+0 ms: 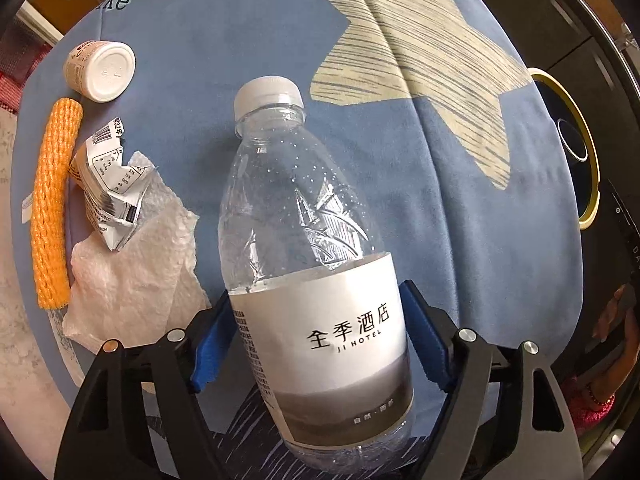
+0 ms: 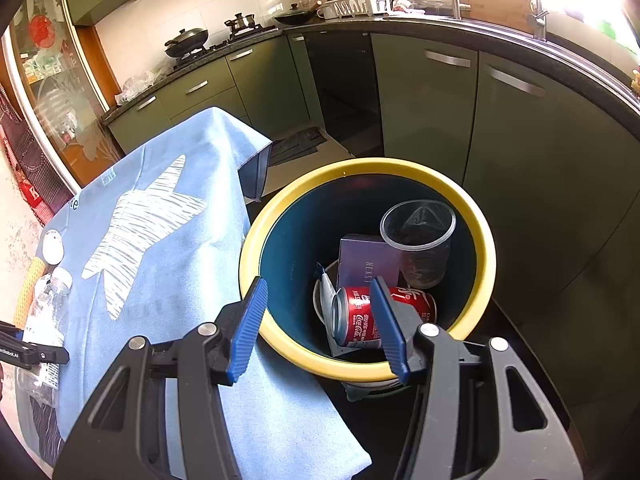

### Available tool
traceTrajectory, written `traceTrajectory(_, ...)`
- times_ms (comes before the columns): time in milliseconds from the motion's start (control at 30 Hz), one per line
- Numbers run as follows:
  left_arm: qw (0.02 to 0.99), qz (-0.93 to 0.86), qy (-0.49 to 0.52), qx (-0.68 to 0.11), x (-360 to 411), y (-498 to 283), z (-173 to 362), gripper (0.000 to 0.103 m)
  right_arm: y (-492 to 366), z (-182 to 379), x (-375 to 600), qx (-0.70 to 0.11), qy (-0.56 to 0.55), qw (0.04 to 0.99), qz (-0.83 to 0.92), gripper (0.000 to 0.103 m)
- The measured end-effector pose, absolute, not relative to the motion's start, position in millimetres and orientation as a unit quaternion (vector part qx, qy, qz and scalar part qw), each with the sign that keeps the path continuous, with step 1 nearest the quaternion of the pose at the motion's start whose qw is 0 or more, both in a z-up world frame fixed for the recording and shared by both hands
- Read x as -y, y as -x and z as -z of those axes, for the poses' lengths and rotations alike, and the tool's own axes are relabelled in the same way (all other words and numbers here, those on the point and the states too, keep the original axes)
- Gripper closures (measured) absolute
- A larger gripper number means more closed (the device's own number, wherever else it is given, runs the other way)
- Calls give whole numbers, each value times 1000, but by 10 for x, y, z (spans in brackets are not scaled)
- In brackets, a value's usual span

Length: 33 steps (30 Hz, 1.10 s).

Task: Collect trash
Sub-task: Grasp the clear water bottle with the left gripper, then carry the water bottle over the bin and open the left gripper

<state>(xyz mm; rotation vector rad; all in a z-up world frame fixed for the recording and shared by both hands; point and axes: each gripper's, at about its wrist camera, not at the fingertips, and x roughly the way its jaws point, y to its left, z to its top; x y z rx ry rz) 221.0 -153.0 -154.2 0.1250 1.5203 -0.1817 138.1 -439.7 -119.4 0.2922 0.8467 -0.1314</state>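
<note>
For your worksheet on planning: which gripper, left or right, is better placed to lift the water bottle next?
Left. The left gripper straddles the water bottle; the right gripper hangs empty over the bin.

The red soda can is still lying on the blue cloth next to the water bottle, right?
Not quite. The red soda can is already inside the yellow-rimmed bin, as the right wrist view shows. The water bottle does lie on the blue cloth.

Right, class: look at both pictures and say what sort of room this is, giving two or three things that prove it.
Most likely a home kitchen. A black wok sits on a stove, a dish rack with plates stands on the counter, and green cabinets run beneath.
</note>
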Motion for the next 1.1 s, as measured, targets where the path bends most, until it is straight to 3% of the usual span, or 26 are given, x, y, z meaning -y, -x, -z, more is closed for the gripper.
traceTrajectory(133, 718, 92, -56, -687, 1549, -2228, 1526, 32, -1387, 1206, 4385, -410, -143, 899, 59, 52)
traceTrajectory(1100, 769, 183, -116, -601, 1813, -1903, 591, 36, -1334, 1228, 4388, -417, -150, 895, 54, 52)
